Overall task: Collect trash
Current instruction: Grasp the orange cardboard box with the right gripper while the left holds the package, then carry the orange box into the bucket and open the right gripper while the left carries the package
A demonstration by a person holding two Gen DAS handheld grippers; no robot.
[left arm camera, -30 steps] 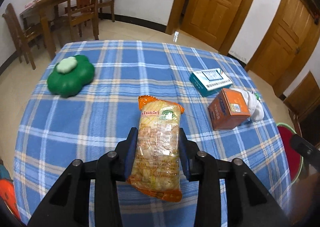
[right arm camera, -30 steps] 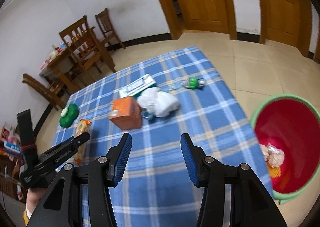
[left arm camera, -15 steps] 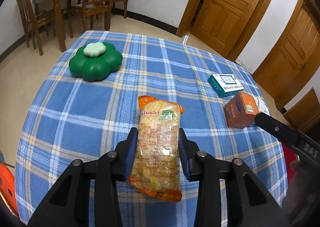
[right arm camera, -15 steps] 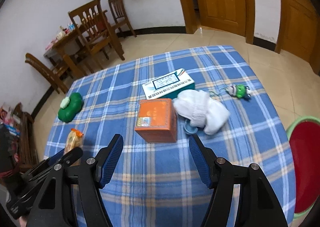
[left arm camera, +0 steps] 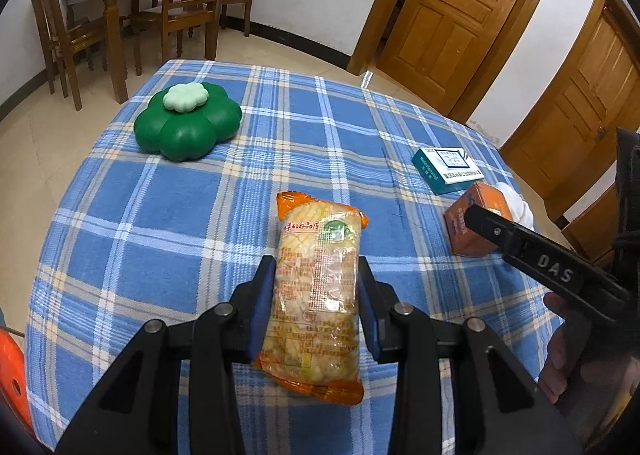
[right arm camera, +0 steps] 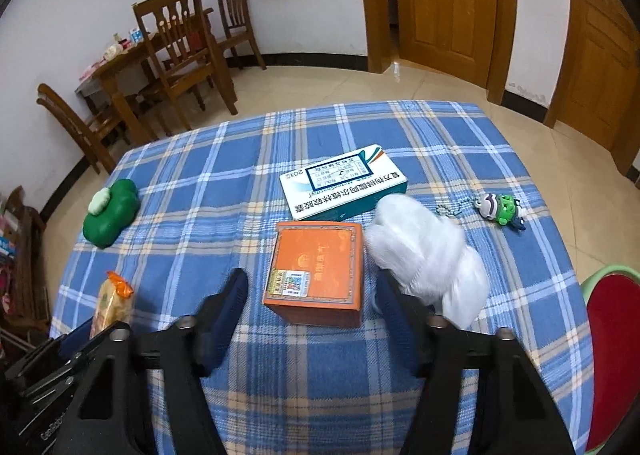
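Note:
My left gripper (left arm camera: 316, 307) is shut on an orange and yellow snack packet (left arm camera: 318, 275), held just above the blue plaid tablecloth (left arm camera: 200, 215). The same packet (right arm camera: 112, 303) shows at the lower left of the right wrist view. An orange box (right arm camera: 316, 275) stands on the cloth between the fingers of my right gripper (right arm camera: 312, 295). Its jaws are closing, with a gap still showing on each side of the box. One right finger (left arm camera: 540, 263) reaches over that orange box (left arm camera: 476, 223) in the left wrist view.
A teal and white medicine box (right arm camera: 344, 187) lies behind the orange box, and a crumpled white bag (right arm camera: 424, 251) touches its right side. A green toy keychain (right arm camera: 500, 211), a green flower-shaped case (left arm camera: 188, 123) and a red basin (right arm camera: 612, 355) off the table's right edge are also here.
My right gripper swung from the basin side toward the orange box and came down around it, its jaws widening, then narrowing. The left gripper kept the packet and barely shifted.

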